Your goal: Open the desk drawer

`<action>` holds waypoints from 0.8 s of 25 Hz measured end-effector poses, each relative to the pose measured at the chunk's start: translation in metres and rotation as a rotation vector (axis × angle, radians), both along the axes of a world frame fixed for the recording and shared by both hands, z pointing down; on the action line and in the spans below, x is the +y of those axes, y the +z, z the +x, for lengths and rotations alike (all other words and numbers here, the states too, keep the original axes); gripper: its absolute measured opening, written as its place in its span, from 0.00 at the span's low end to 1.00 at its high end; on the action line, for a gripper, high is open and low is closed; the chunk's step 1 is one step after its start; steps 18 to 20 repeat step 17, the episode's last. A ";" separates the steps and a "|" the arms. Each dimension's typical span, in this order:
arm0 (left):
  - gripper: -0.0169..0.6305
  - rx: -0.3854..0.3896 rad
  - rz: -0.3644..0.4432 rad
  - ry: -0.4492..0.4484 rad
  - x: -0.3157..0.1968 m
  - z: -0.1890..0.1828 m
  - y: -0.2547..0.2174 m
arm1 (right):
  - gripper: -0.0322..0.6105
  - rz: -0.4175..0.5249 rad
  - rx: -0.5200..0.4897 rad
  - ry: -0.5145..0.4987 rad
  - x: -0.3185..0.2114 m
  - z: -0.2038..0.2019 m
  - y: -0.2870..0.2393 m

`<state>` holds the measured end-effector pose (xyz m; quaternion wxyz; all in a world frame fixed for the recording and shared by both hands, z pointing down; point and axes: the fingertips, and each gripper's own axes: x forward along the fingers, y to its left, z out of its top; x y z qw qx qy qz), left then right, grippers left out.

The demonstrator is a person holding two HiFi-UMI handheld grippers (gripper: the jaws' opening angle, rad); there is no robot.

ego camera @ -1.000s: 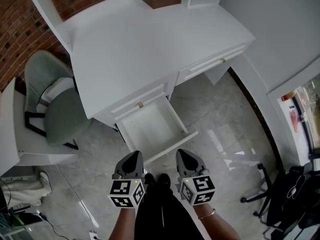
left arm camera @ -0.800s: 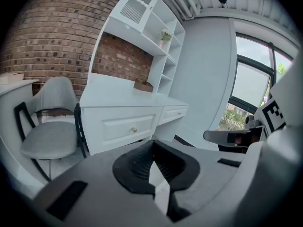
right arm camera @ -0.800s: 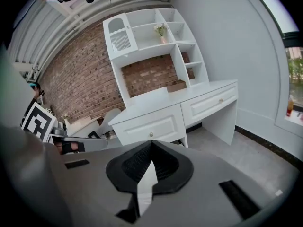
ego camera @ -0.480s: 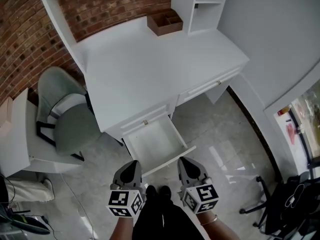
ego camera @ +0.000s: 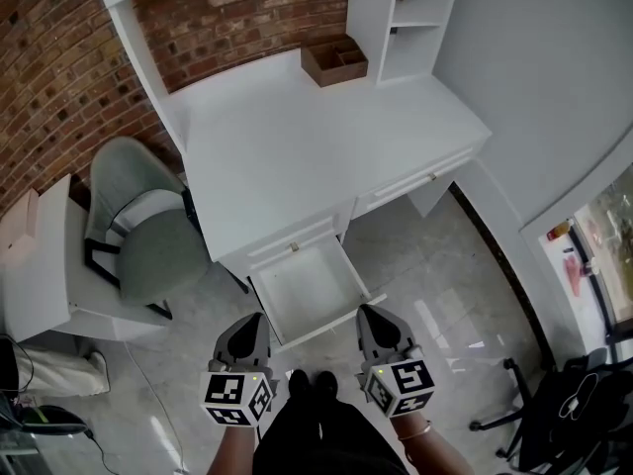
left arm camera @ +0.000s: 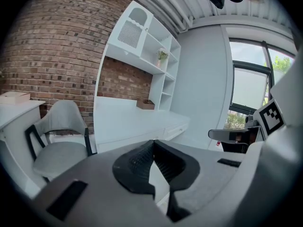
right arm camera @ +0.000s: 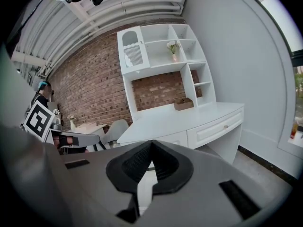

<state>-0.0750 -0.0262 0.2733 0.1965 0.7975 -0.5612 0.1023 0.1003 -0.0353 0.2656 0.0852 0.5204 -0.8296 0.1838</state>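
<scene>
In the head view the white desk (ego camera: 297, 137) has its left drawer (ego camera: 309, 290) pulled out, white and empty inside, with a small knob (ego camera: 294, 248) above it on the desk front. The desk's right drawer (ego camera: 410, 181) is pushed in. Both grippers hover side by side over the floor, just short of the drawer's front edge and apart from it. My left gripper (ego camera: 255, 320) (left arm camera: 153, 143) is shut and holds nothing. My right gripper (ego camera: 371, 313) (right arm camera: 151, 143) is shut too, also empty. The right gripper view shows the shut right drawer (right arm camera: 220, 126).
A grey-green chair (ego camera: 148, 245) stands left of the desk, beside a white side table (ego camera: 40, 265). A brown wooden box (ego camera: 336, 62) and a white shelf unit (ego camera: 410, 8) sit at the desk's back against a brick wall (ego camera: 69, 47). A black chair base (ego camera: 554, 404) is at lower right.
Both grippers have risen together, still shut, and the view has drawn back, so the desk looks smaller and more brick wall shows. The drawer stays open.
</scene>
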 end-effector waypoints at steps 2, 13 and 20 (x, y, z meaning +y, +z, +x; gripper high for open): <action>0.04 -0.003 0.009 -0.004 0.004 -0.002 -0.006 | 0.06 0.004 -0.007 -0.009 0.001 0.000 -0.006; 0.04 -0.018 0.062 -0.021 0.018 -0.002 -0.031 | 0.06 0.072 -0.015 -0.018 0.012 0.010 -0.031; 0.04 -0.019 0.079 -0.025 0.022 0.004 -0.039 | 0.06 0.080 -0.017 -0.015 0.017 0.018 -0.034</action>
